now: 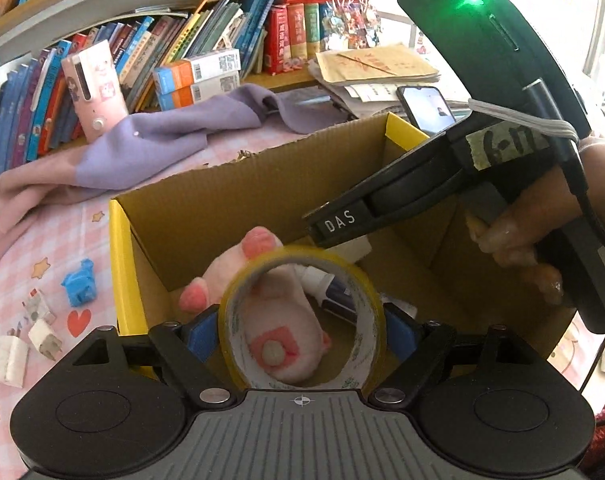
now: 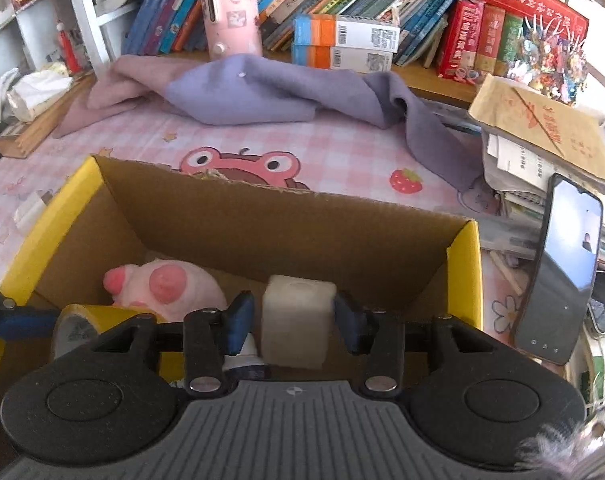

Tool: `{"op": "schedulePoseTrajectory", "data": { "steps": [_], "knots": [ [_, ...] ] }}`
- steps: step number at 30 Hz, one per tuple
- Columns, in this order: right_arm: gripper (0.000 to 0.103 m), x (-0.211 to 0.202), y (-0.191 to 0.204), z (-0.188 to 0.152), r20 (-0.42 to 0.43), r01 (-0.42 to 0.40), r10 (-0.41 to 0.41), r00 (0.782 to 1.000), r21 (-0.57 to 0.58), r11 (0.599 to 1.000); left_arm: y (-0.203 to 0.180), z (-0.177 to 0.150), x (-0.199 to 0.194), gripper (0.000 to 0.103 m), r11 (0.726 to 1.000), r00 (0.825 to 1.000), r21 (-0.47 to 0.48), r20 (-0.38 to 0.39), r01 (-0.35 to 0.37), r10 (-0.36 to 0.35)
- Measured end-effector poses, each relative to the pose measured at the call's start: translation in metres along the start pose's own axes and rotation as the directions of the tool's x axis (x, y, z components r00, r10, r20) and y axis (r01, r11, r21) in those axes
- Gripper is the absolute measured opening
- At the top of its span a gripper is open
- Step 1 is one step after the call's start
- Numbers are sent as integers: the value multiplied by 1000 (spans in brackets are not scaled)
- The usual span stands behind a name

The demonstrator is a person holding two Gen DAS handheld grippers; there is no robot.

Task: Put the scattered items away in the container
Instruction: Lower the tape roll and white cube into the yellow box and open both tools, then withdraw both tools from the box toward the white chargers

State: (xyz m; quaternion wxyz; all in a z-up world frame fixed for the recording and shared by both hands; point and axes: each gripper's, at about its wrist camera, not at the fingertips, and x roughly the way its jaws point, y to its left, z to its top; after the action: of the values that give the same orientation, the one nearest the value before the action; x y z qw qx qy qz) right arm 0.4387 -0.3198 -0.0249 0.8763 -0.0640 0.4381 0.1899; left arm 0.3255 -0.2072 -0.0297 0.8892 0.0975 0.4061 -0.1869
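Pink checked tabletop, bookshelf behind. Left claw gripped tape roll over cardboard box; right claw spread around white block, contact unclear. Box floor mostly hidden.

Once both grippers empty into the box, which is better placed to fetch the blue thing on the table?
Left. The blue thing lies left of the box, on the left gripper's side; the right gripper is over the box's other end.

We see the marker mostly hidden behind the tape roll; the plush toy is partly covered too.
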Motion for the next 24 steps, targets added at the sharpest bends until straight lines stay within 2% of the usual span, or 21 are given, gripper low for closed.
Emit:
{"op": "schedulePoseTrajectory", "data": {
  "steps": [6,13,19,24],
  "knots": [
    [51,-21,1,0,92,-8,6,996,19,1000,1,0,-12,93,999,998,-27,50,-30,31],
    [51,-52,14,-6,156,-1,-2,988,22,1000,0,-4,-42,95,998,990,-48,134,-35,41],
    [51,-91,30,-22,252,12,-25,967,52,999,-2,-16,-74,99,999,980,-31,198,-25,31],
    [52,-121,45,-38,299,43,-63,952,73,996,1,-29,-98,100,999,972,-40,236,5,5]
  ]
}}
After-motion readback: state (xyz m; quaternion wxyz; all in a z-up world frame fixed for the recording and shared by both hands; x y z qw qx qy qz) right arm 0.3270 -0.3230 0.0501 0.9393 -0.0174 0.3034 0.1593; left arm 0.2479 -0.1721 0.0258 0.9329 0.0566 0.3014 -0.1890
